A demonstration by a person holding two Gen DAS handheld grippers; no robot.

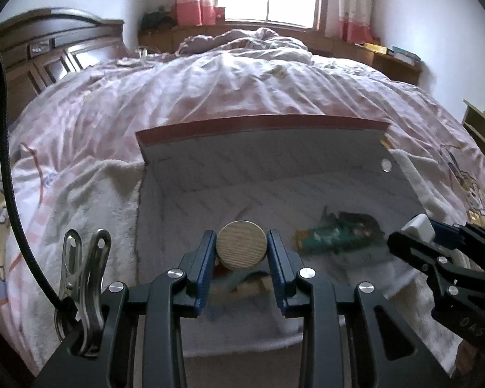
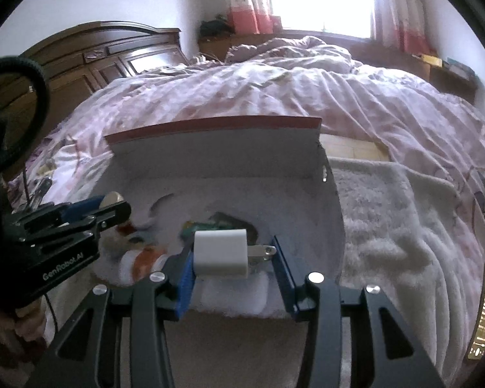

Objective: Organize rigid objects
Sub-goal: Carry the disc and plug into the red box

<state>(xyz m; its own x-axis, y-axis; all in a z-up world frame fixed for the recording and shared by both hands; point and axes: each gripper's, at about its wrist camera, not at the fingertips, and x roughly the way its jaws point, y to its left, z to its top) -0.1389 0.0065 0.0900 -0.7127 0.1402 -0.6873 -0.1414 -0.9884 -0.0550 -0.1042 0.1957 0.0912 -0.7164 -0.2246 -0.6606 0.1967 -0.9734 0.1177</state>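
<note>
My left gripper is shut on a round wooden disc and holds it over the open white box with a red-edged lid. My right gripper is shut on a white plug charger, its metal prongs touching the right finger, also above the box. Each gripper shows in the other's view: the right one at the box's right side, the left one at its left side. A green packet and other small items lie in the box.
The box sits on a white fluffy blanket on a bed with a pink quilt. A dark wooden headboard stands at the left. A shelf with books runs under the window. A metal clip hangs on the left gripper.
</note>
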